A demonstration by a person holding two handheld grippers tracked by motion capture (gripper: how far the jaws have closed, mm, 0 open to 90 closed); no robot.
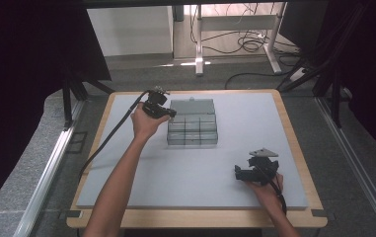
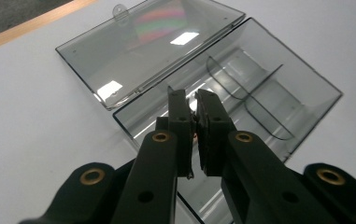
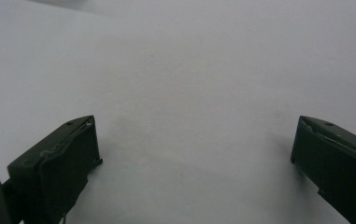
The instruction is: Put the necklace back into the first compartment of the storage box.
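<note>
Clear compartment box mid-table, lid open flat behind. Left gripper at its left wall, jaws nearly shut; held item unclear. Right gripper wide open, empty. Release low, inside one compartment.

One clear plastic organiser box sits on one grey table mat, its single lid folded back flat. Two curved dividers are visible inside in the left gripper view; the high view suggests more compartments, too small to count. Two hand-held grippers are present: the left gripper and the right gripper.
</note>
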